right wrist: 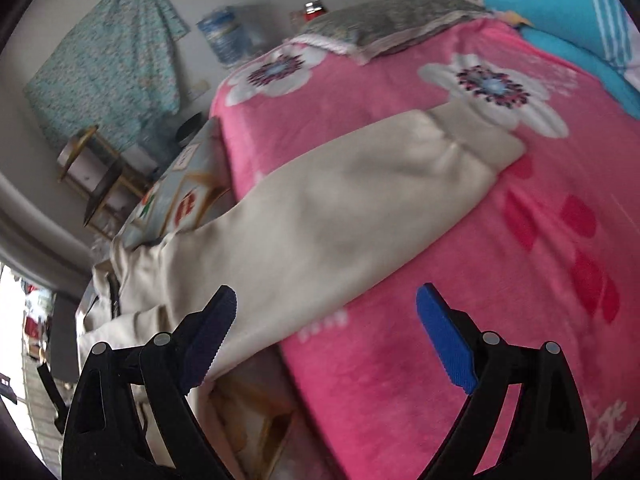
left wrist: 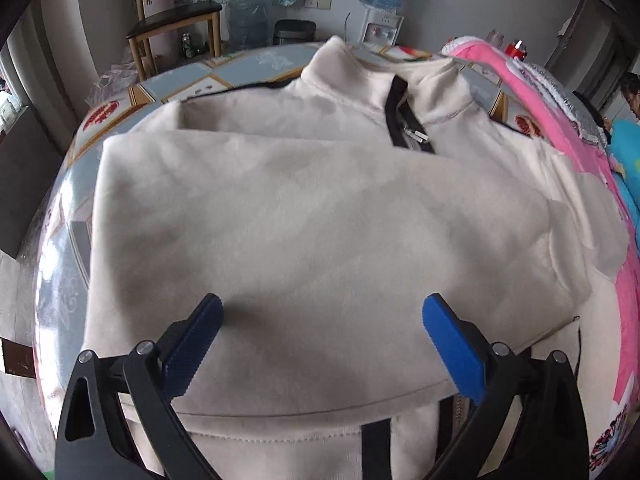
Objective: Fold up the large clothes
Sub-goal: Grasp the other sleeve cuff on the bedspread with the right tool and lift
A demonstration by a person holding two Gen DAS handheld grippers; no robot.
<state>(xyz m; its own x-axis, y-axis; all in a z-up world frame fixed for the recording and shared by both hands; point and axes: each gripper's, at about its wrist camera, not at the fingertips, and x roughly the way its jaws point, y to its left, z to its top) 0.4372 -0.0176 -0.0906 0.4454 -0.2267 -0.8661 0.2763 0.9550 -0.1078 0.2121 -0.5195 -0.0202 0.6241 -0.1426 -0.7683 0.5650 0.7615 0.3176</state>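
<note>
The cream jacket (left wrist: 320,208) lies flat on the patterned worktop (left wrist: 120,108), one sleeve folded across its chest. The other sleeve (right wrist: 360,200) extends onto the pink blanket (right wrist: 460,300). The left claw (left wrist: 322,308) hovers over the folded sleeve, jaws apart, empty. The right claw (right wrist: 326,300) hovers above the blanket, jaws wide apart, gripping nothing

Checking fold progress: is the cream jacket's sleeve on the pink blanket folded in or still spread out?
Spread out. The sleeve lies stretched across the pink blanket, away from the jacket body.
</note>
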